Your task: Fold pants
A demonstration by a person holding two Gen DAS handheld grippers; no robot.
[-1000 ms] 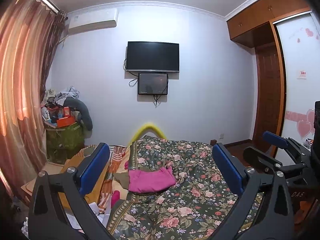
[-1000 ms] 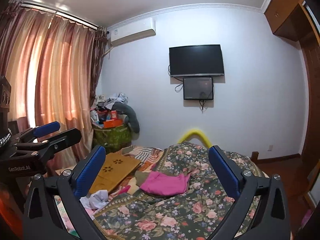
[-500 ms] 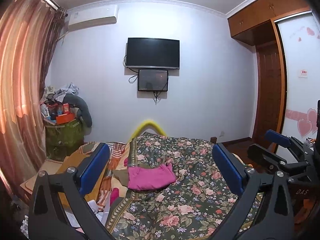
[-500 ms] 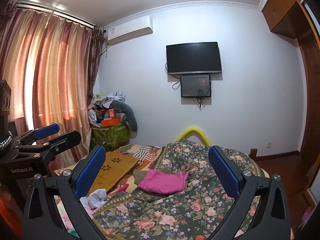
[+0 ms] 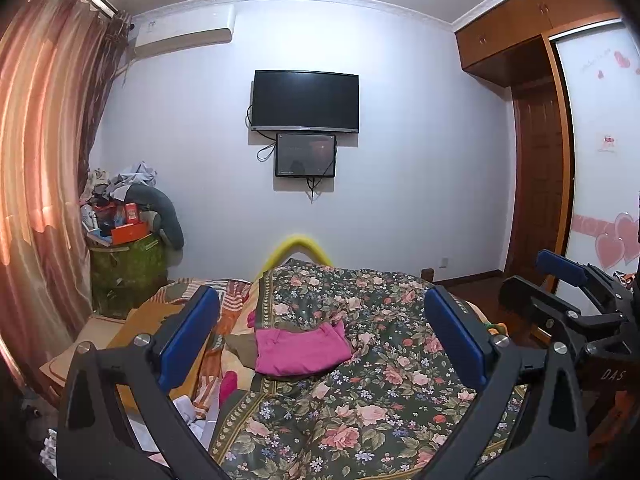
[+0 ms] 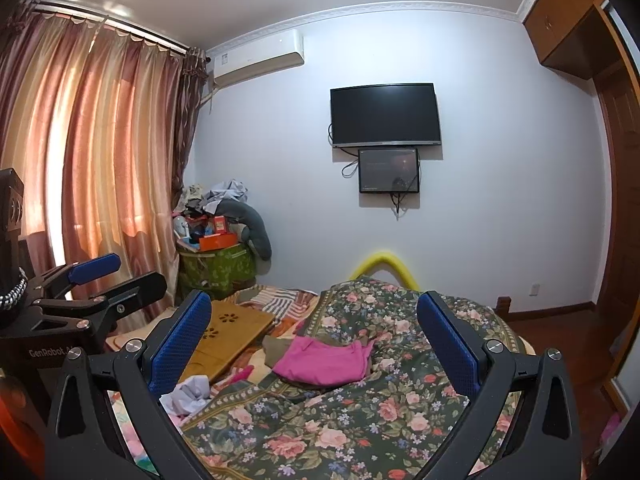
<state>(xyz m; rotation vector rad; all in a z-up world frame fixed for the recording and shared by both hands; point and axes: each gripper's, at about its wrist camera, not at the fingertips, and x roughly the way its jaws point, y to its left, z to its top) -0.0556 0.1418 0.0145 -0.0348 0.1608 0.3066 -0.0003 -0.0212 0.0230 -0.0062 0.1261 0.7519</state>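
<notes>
A compact folded-looking magenta cloth garment (image 5: 300,346) lies on the floral quilted bed (image 5: 360,400), both tools (image 5: 322,338) (image 6: 314,346) wide, empty, well back from it.

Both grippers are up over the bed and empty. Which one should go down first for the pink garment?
Left, marginally. The pink garment lies centred between the left gripper's open fingers; in the right gripper's view it sits similarly central. Both are well short of it.

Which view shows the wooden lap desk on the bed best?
The right wrist view: the wooden lap desk shows its top with flower-shaped cutouts, left of the pink pants. In the left wrist view it is mostly hidden behind the left gripper.
</notes>
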